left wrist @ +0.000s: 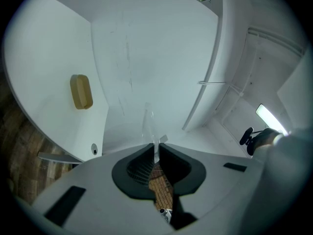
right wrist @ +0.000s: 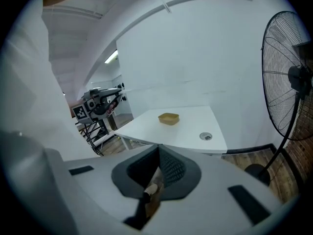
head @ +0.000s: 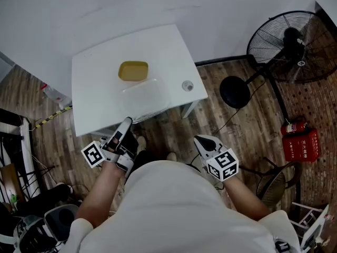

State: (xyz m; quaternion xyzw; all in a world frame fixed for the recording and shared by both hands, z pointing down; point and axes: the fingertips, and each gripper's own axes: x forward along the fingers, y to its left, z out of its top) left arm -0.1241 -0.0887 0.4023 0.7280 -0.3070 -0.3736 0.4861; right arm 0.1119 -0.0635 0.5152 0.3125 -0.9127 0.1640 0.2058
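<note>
A shallow yellow box (head: pixel 132 70) (left wrist: pixel 80 92) (right wrist: pixel 168 118) sits on the white table (head: pixel 89 88). In front of it a clear plastic lid (head: pixel 146 95) hangs partly over the table's near edge. My left gripper (head: pixel 127 122) (left wrist: pixel 155 147) is shut on the near rim of that clear lid (left wrist: pixel 146 120), which stands edge-on between the jaws. My right gripper (head: pixel 201 140) (right wrist: pixel 157 152) hovers over the floor to the right of the table's front edge, jaws closed together with nothing held.
A small round metal fitting (head: pixel 187 86) (right wrist: pixel 206 136) lies near the table's right corner. A black pedestal fan (head: pixel 292 46) (right wrist: pixel 288 82) stands to the right, red fire extinguishers (head: pixel 300 139) beyond it. Racks and cables (head: pixel 21 194) crowd the left.
</note>
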